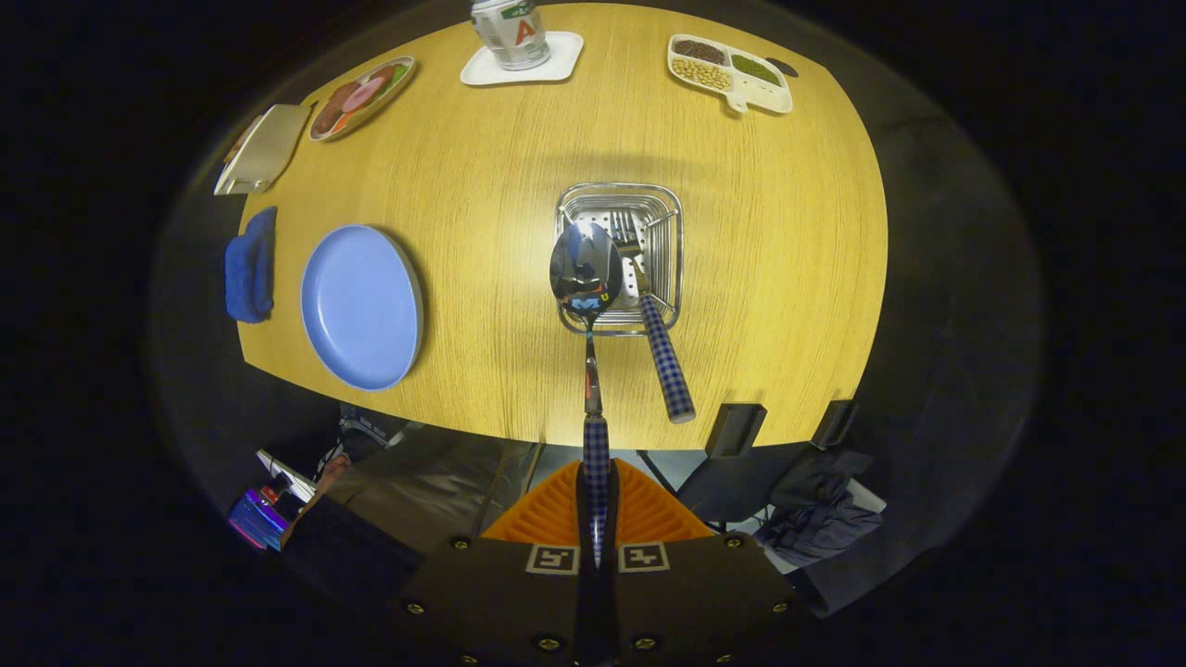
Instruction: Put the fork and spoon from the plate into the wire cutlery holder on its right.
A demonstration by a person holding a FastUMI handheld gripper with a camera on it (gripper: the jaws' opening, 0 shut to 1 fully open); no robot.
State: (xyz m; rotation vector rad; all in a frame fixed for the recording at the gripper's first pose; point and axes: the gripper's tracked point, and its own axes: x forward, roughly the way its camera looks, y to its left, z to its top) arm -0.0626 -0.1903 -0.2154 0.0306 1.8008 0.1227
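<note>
Looking down on a wooden table (482, 167). My gripper (597, 505) is shut on the checked handle of the spoon (586, 269), whose shiny bowl hangs above the left part of the wire cutlery holder (669, 199). The fork (653, 324) stands in the holder, tines down, its checked handle leaning out over the near rim. The blue plate (361, 306) lies bare to the left of the holder.
A blue cloth (250, 264) lies left of the plate. Farther off are a beige case (261, 148), a patterned dish (361, 95), a can (510, 32) on a white coaster, and a divided tray of beans (730, 72). Below the table's near edge sits a person (371, 500).
</note>
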